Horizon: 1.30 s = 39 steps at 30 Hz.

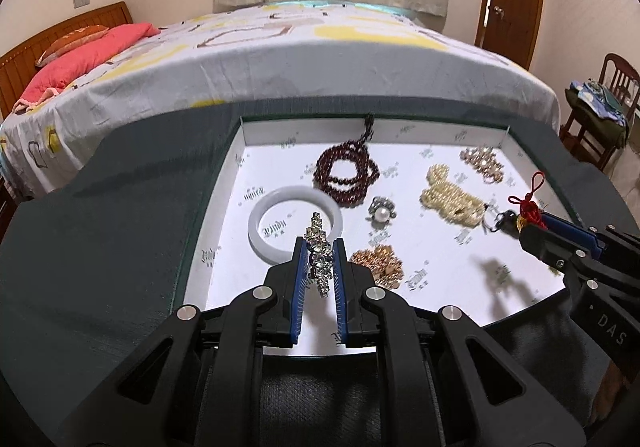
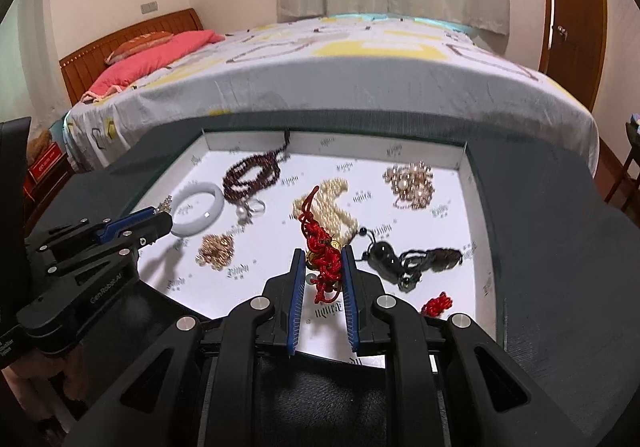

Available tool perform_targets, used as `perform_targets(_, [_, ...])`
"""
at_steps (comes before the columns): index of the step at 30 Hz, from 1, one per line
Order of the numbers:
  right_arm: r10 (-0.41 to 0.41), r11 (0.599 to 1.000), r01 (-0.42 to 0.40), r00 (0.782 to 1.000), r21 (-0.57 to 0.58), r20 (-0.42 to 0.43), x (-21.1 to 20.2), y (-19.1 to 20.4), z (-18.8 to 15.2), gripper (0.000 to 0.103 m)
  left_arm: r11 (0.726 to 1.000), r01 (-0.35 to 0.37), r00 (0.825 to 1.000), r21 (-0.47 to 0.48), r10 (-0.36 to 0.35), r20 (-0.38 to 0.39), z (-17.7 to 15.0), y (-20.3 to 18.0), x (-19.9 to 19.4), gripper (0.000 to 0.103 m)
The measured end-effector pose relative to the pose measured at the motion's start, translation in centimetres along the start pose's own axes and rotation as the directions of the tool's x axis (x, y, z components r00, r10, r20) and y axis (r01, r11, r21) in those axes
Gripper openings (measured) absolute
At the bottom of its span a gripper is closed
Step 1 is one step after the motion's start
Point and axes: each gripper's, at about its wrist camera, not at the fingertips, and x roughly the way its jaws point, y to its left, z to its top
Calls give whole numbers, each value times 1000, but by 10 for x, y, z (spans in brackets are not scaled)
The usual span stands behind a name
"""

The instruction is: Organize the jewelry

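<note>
Left gripper (image 1: 319, 247) clamps a rhinestone bracelet (image 1: 320, 259) above the white tray (image 1: 224, 207); its lower end is hidden. Right gripper (image 2: 322, 259) pinches a red knotted tassel (image 2: 322, 247), the gold charm behind it barely visible

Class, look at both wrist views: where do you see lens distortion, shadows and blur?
Left wrist view: the bed edge bows with fisheye curvature; the right gripper casts blurry shadows on the white tray. Right wrist view: corners are vignetted black; the left gripper throws a soft shadow on the tray, and the gold bracelet looks motion-blurred.
</note>
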Motion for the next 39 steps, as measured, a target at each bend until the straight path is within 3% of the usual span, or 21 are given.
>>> perform_targets(22, [19,1000,-17,997,25,-78,29,-4,-8,20,1000,1,998,0,-1,-66,-5,1,24,13])
perform_targets(25, [19,1000,-17,997,26,-79,29,-4,-8,20,1000,5,998,2,-5,-69,-5,1,24,18])
perform_targets(27, [21,999,-18,997,29,-78,29,-5,-8,24,1000,3,997,-1,-3,-73,-5,0,24,33])
perform_targets(29, [21,999,-19,997,35,-68,26,-6,-8,46,1000,1,997,-12,-2,-72,-7,1,22,43])
perform_targets(35, [22,999,-20,999,30,-46,9,-4,-11,48,1000,-10,998,-11,9,-58,-12,-1,3,58])
perform_targets(39, [16,999,-15,999,40,-28,-11,-7,-17,58,1000,-16,999,-10,16,-34,-17,-5,-23,69])
